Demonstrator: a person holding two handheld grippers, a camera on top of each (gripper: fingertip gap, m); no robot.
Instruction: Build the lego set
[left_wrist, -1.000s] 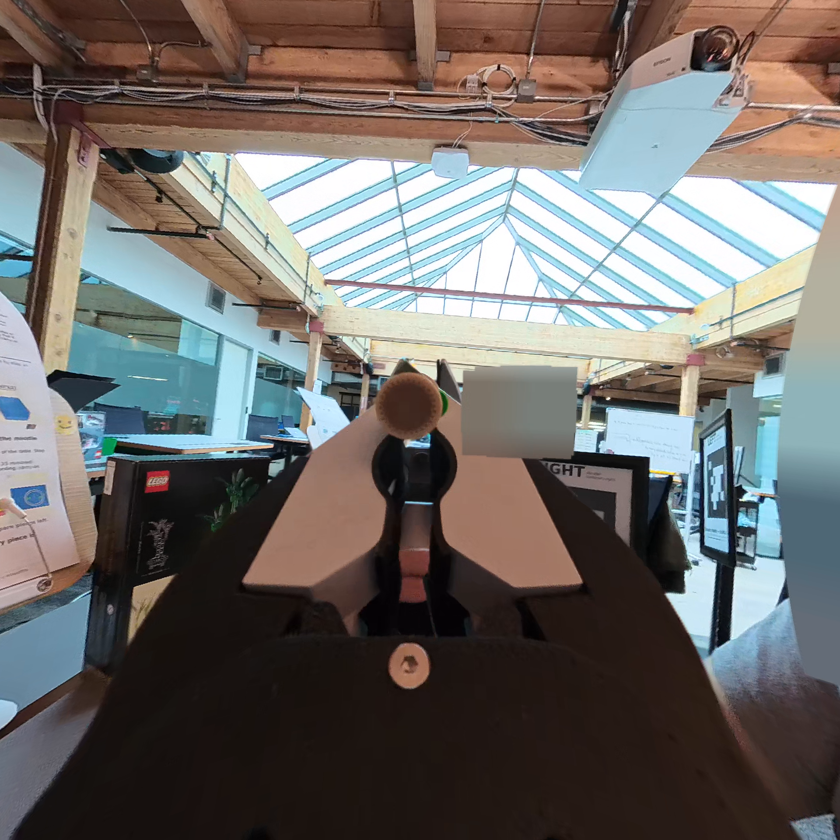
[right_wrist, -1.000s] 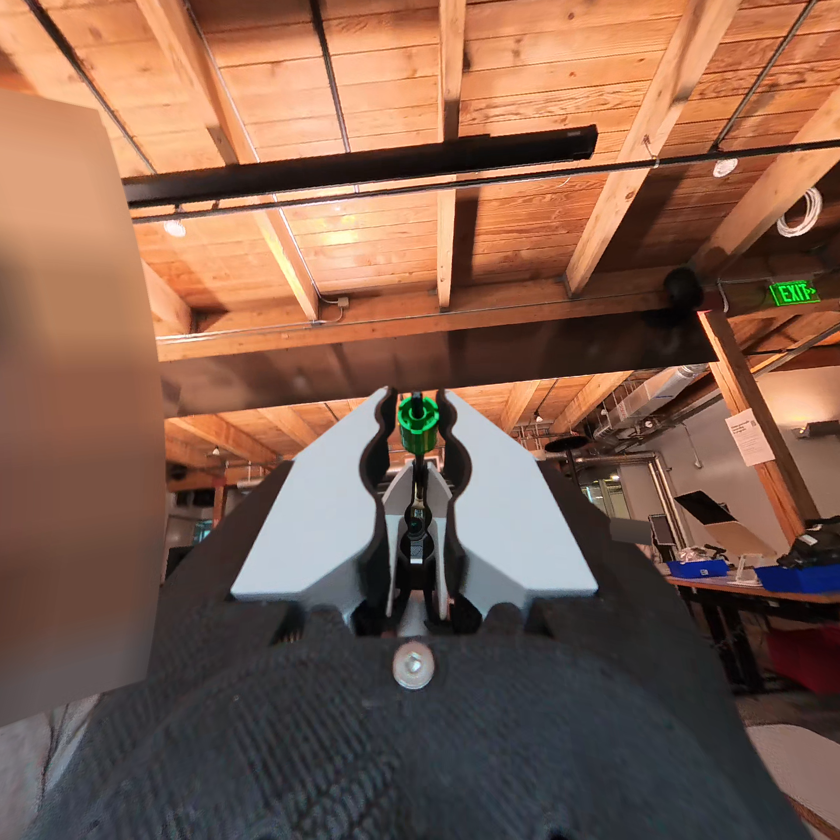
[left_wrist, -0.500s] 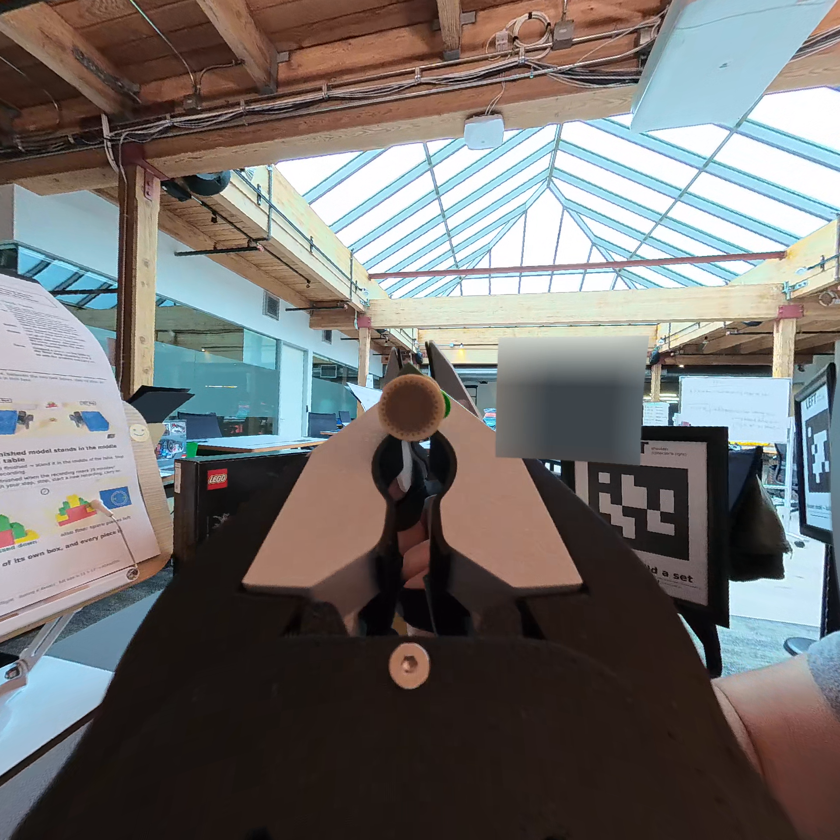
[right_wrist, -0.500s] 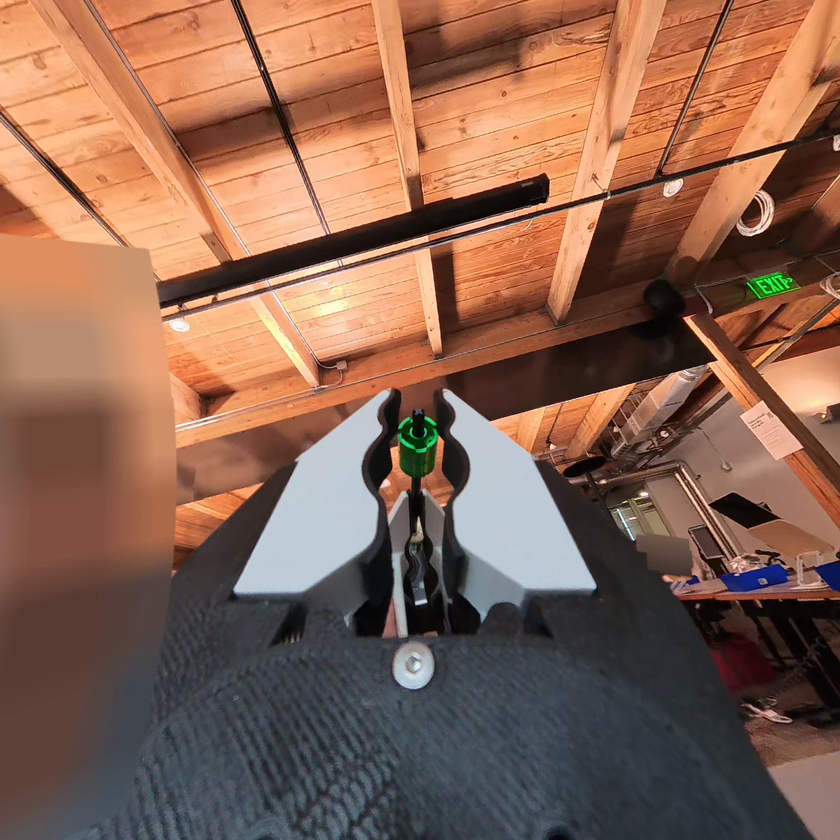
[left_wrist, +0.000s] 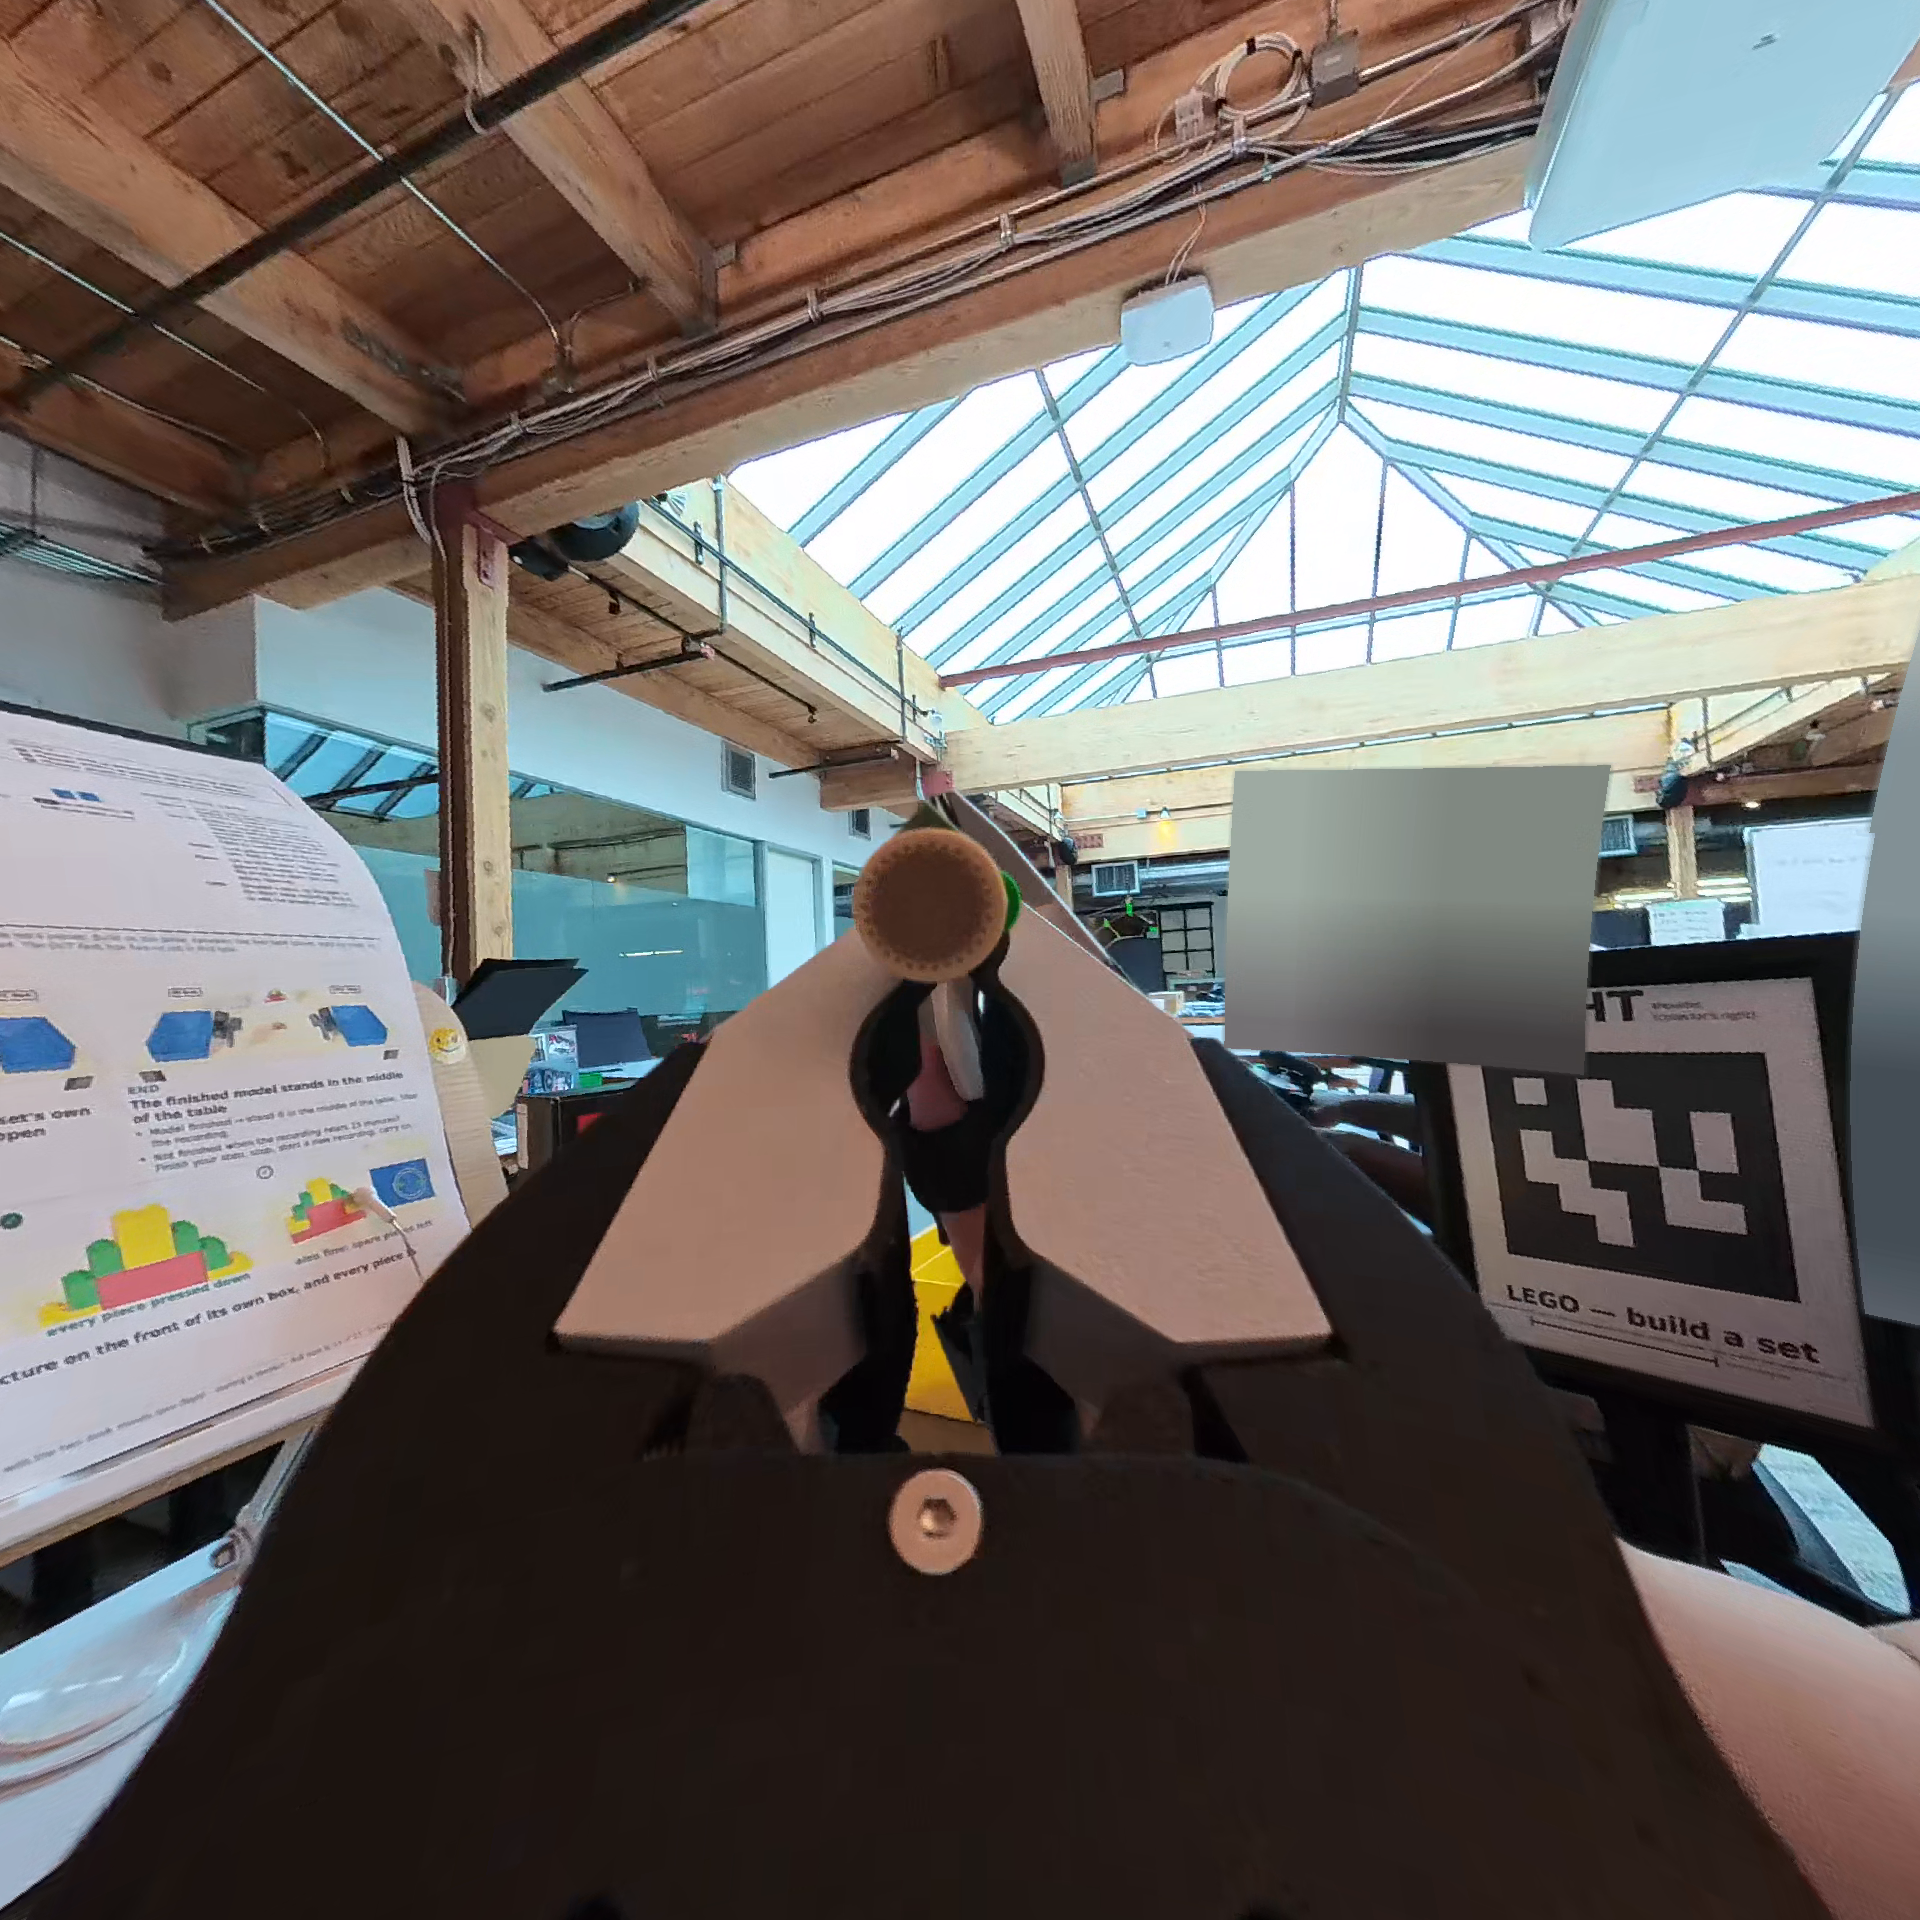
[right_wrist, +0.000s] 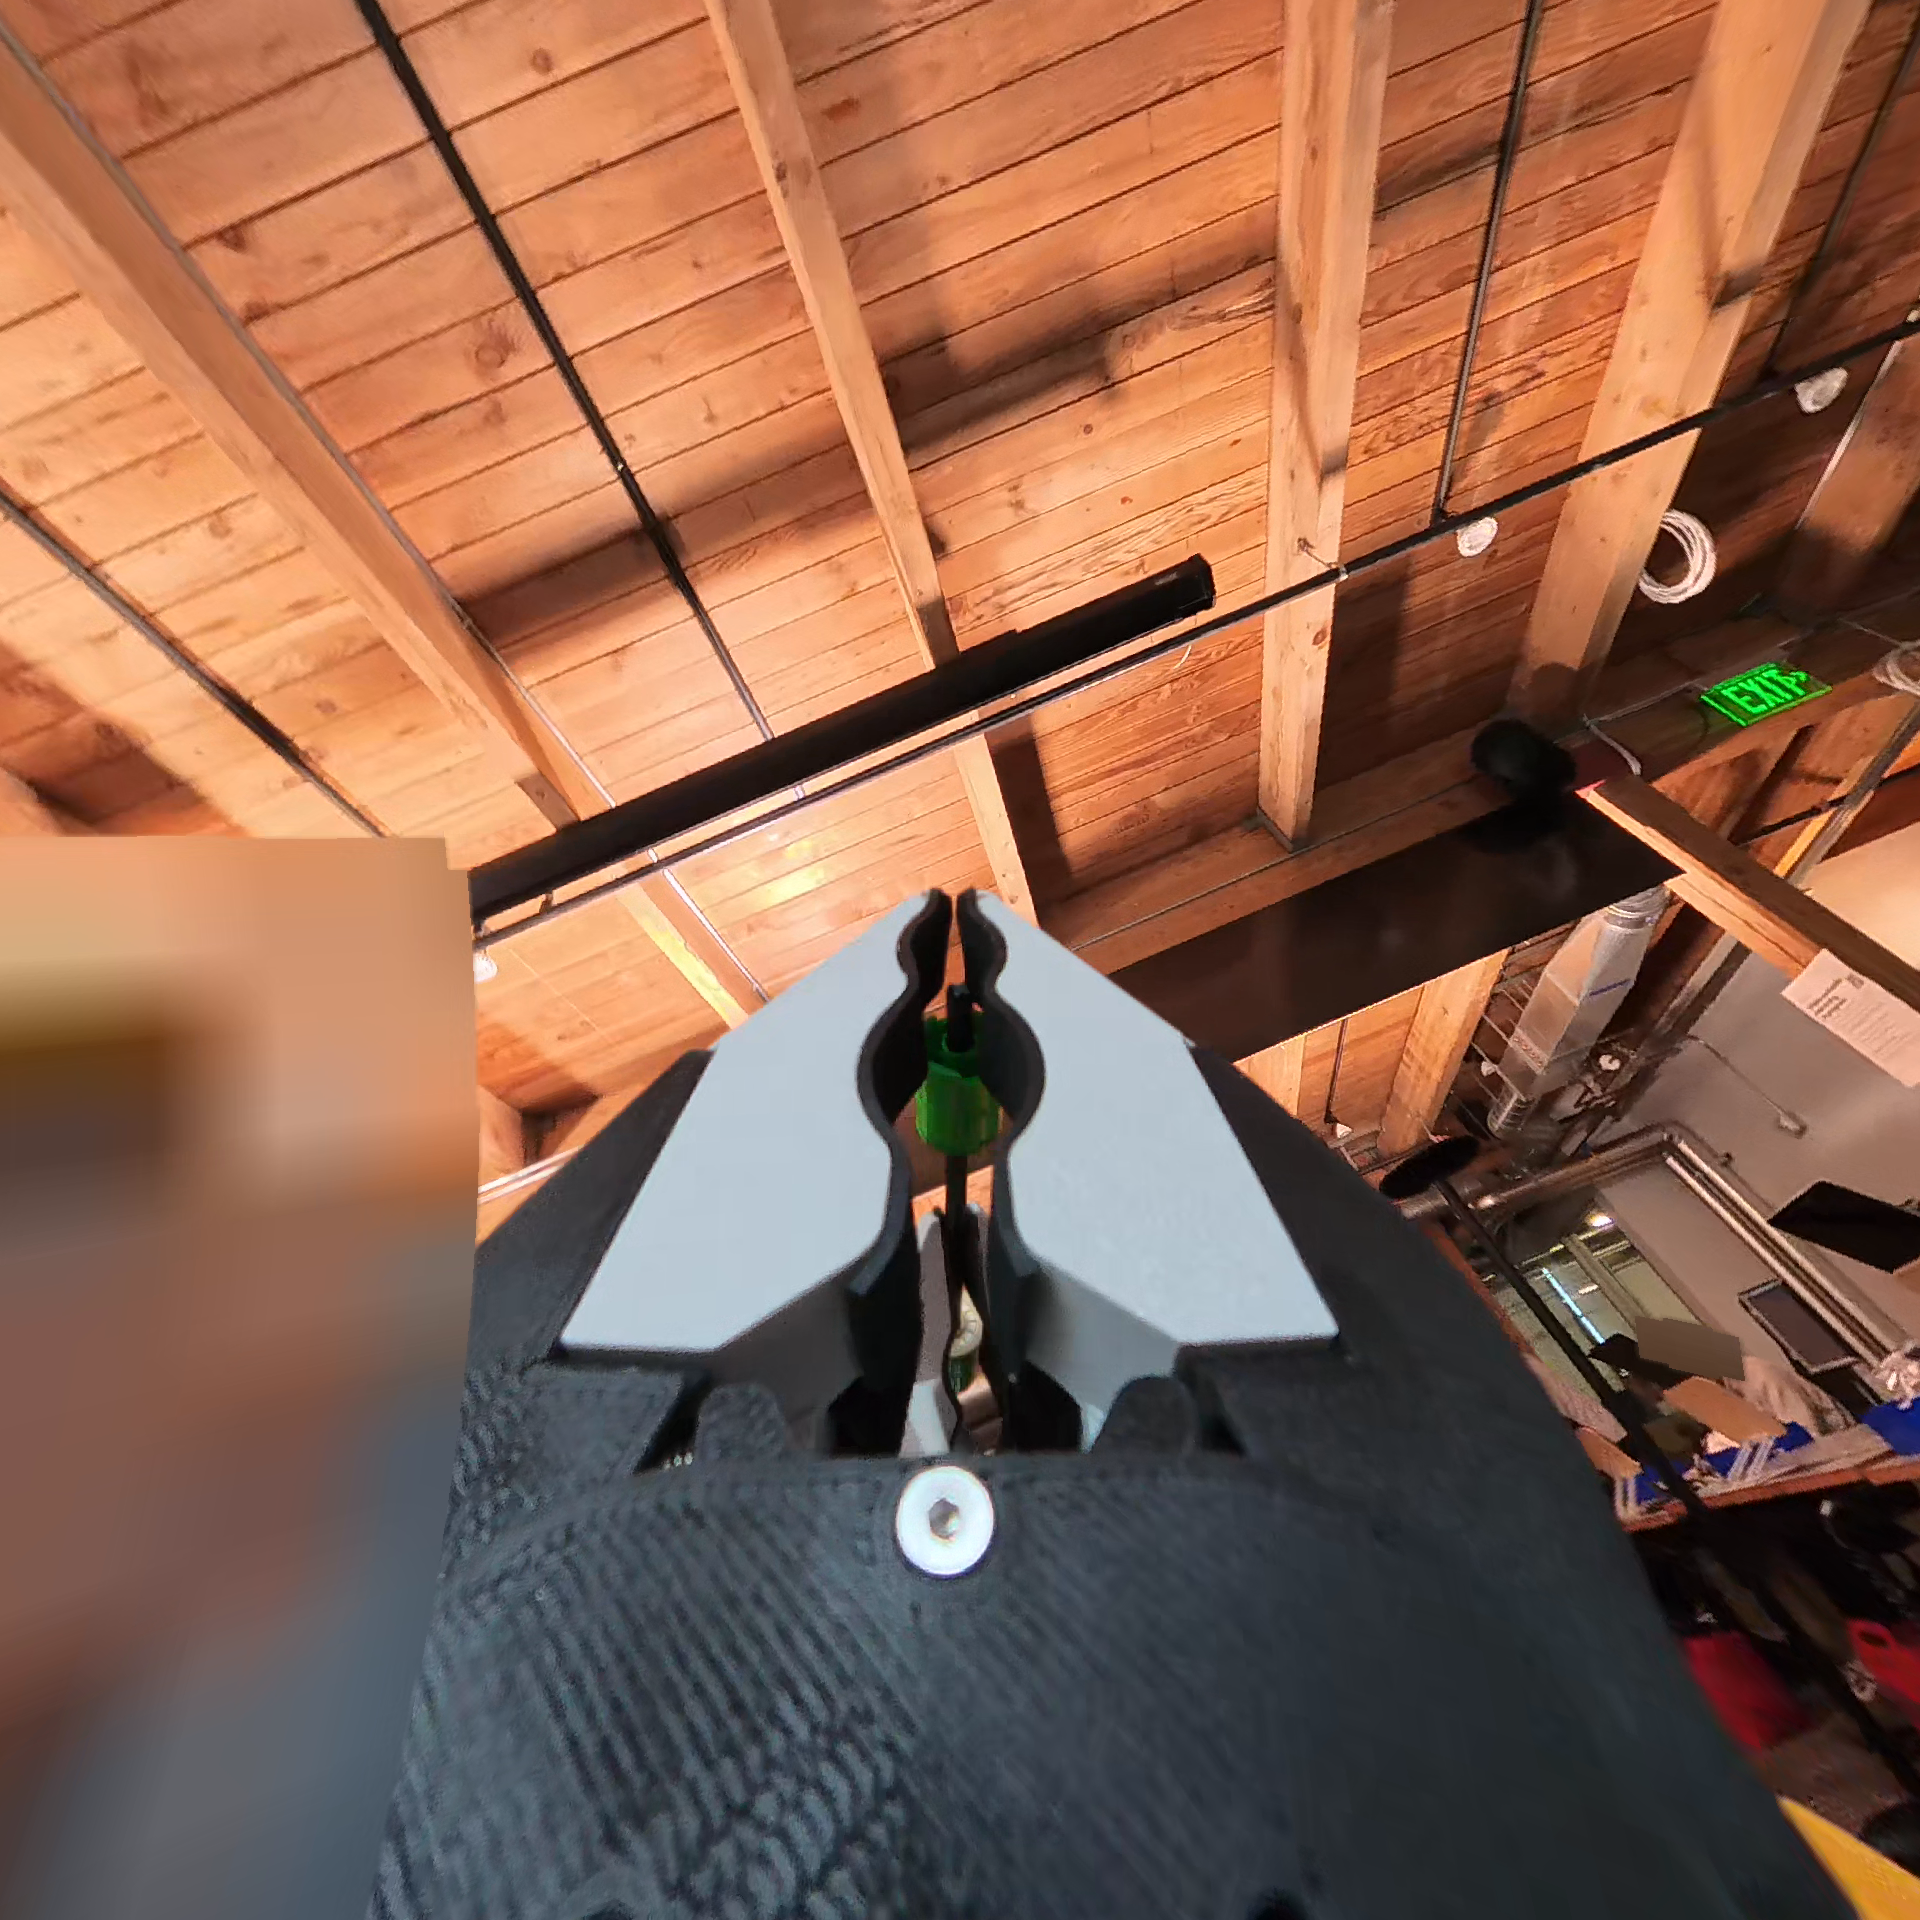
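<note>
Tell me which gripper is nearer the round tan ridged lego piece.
Left. The left gripper clamps the tan piece at its fingertips; the right gripper sits just behind, holding a small green cylinder.

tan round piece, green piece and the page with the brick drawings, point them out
tan round piece (left_wrist: 928, 907), left wrist view, on its flat round face
green piece (right_wrist: 956, 1101), right wrist view, on its ribbed side
page with brick drawings (left_wrist: 197, 1049), left wrist view, on its middle

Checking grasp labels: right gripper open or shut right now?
Shut. In the right wrist view the right gripper has its fingertips nearly touching, with a small green piece clamped in the wider gap behind the tips.
</note>
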